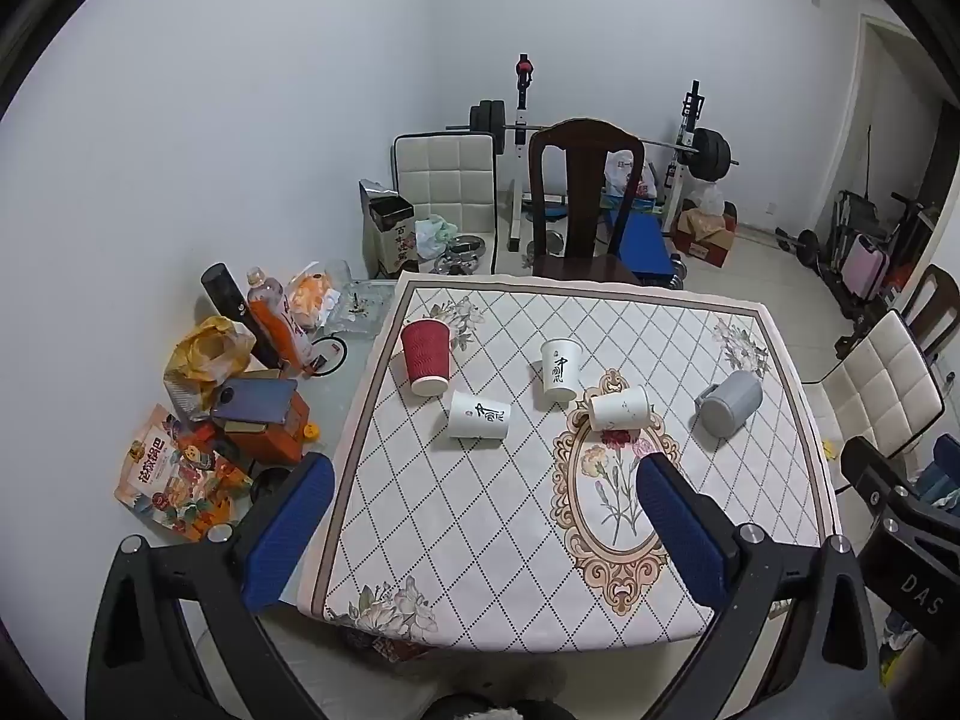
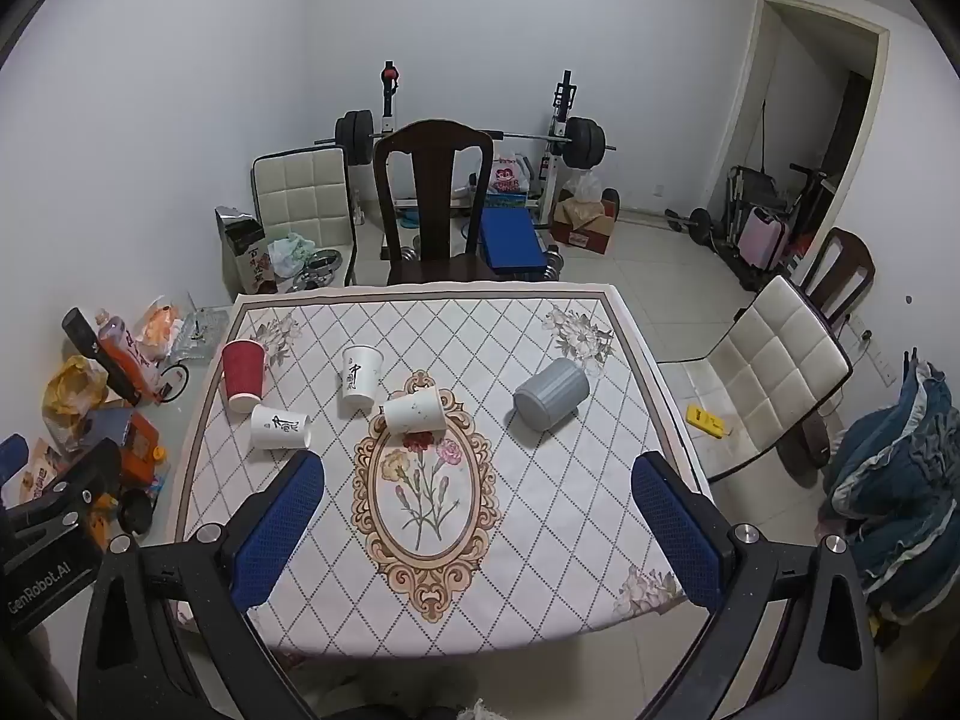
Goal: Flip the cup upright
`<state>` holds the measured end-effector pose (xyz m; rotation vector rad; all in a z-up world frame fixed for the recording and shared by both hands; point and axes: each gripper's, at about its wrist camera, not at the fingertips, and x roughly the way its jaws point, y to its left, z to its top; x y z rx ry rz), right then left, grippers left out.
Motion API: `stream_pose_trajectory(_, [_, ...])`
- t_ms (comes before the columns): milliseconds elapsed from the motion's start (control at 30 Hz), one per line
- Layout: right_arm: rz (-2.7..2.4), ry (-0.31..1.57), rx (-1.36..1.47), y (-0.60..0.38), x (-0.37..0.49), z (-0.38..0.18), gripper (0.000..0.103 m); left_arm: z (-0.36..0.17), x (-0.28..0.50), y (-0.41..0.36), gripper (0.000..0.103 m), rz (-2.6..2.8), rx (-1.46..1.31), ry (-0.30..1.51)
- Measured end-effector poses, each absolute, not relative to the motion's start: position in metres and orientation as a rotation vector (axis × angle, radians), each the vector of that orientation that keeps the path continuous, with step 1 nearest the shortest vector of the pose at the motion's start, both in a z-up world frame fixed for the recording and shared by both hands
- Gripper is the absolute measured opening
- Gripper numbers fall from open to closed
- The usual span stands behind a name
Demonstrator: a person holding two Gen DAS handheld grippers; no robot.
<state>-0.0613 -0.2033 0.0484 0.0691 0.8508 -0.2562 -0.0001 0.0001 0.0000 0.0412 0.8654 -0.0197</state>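
Note:
Several cups lie on their sides on the patterned tablecloth [image 1: 480, 516]: a red ribbed paper cup [image 1: 425, 357] at far left, two white printed paper cups [image 1: 478, 415] [image 1: 560, 370], a speckled white cup [image 1: 619, 408] and a grey mug [image 1: 729, 403] at right. In the right wrist view they show as the red cup [image 2: 242, 375], white cups [image 2: 279, 427] [image 2: 360, 376], speckled cup [image 2: 414, 409] and grey mug [image 2: 552, 394]. My left gripper [image 1: 486, 534] and right gripper [image 2: 478, 531] are open and empty, held above the table's near edge.
Snack bags, bottles and boxes [image 1: 240, 396] crowd the table's left strip. A dark wooden chair [image 1: 582, 198] stands at the far side, a padded white chair [image 2: 774, 372] at the right. Weight bench and barbell rack [image 2: 474, 138] stand by the back wall.

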Motion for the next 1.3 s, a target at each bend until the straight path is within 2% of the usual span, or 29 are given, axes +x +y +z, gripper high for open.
stream_pose_trajectory(1300, [-0.266,0.845,0.05,-0.209,-0.062,0.052,0.103,0.007,0.007,-0.004,0.103,-0.018,0.06,0.866])
